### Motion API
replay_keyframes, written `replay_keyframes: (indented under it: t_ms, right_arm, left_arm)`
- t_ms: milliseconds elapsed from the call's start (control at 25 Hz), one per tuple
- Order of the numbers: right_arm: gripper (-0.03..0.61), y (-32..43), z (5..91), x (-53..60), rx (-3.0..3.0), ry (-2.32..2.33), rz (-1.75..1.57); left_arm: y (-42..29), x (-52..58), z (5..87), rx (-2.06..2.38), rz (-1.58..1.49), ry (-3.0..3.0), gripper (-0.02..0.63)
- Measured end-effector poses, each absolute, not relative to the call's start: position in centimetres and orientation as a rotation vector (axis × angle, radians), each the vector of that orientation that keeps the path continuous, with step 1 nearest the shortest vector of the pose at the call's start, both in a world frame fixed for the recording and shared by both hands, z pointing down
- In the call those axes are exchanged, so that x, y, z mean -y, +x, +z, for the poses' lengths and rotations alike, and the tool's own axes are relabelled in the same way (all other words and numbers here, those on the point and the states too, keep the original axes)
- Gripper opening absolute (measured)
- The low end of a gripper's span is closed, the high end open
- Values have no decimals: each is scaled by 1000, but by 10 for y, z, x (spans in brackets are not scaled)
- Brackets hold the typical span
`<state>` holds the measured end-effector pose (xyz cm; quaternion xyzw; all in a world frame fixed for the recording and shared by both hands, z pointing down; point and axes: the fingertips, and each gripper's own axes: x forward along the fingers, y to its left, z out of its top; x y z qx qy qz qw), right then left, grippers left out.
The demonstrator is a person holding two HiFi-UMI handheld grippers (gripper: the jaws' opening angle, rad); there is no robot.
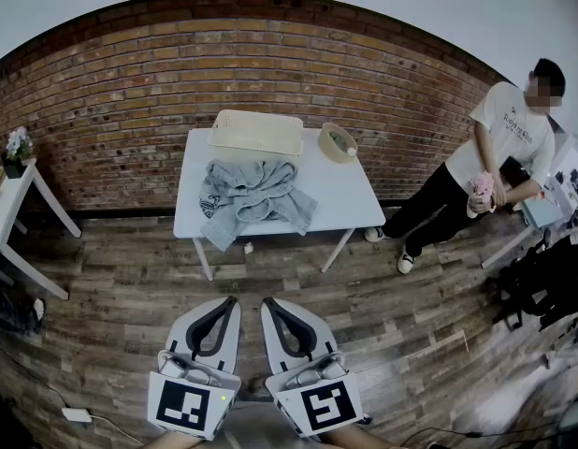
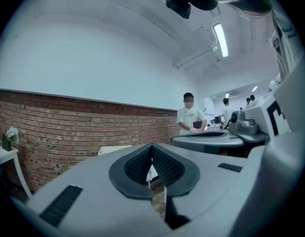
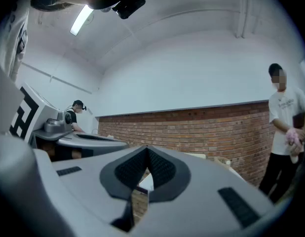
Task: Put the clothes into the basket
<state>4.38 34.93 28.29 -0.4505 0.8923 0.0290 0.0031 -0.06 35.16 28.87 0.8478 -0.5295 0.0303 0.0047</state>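
Note:
A grey garment point(image 1: 252, 197) lies crumpled on the white table point(image 1: 342, 199), hanging a little over its front edge. Behind it rests a flat cream basket point(image 1: 257, 131). My left gripper point(image 1: 233, 299) and right gripper point(image 1: 266, 300) hover side by side low over the wooden floor, well short of the table. Both are shut with nothing between their jaws. In the left gripper view the left gripper point(image 2: 152, 147) has its black pads pressed together, and the right gripper point(image 3: 147, 150) looks the same in the right gripper view.
A small round wicker bowl point(image 1: 338, 142) stands at the table's back right. A person point(image 1: 485, 171) stands at the right by another desk. A white side table point(image 1: 16, 215) with a flower pot point(image 1: 16, 148) is at the left. Black bags point(image 1: 546, 283) lie on the floor at the right.

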Motion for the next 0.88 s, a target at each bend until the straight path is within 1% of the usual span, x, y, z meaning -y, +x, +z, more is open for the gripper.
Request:
replay_keyframes:
  t_ms: [880]
  right_arm:
    - [6, 78, 292, -341, -2809, -1368, 49]
  left_arm:
    - [30, -346, 296, 1708, 111, 2630, 8]
